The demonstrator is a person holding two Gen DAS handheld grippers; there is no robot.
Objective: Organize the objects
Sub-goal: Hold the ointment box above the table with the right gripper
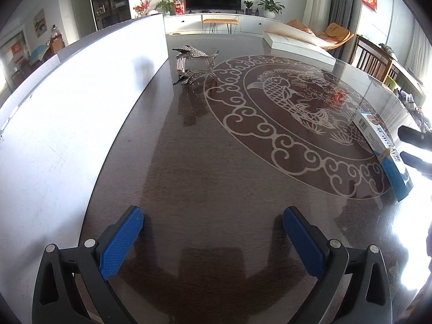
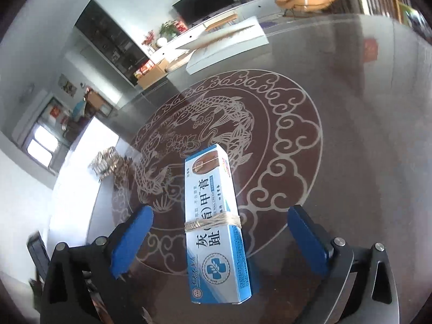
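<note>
A blue and white cream box (image 2: 216,224) tied with twine lies on the dark glass table, on the rim of the fish pattern. My right gripper (image 2: 220,233) is open, its blue pads on either side of the box and clear of it. The box also shows at the right edge of the left wrist view (image 1: 383,145), with the right gripper's dark fingers (image 1: 413,135) beside it. My left gripper (image 1: 213,237) is open and empty over bare table near the front edge.
A large white board (image 1: 81,94) lies along the table's left side. A silver fish ornament (image 1: 193,62) stands at the back of the table. A flat white box (image 1: 297,43) lies at the far right. Wooden chairs (image 1: 375,59) stand beyond the right edge.
</note>
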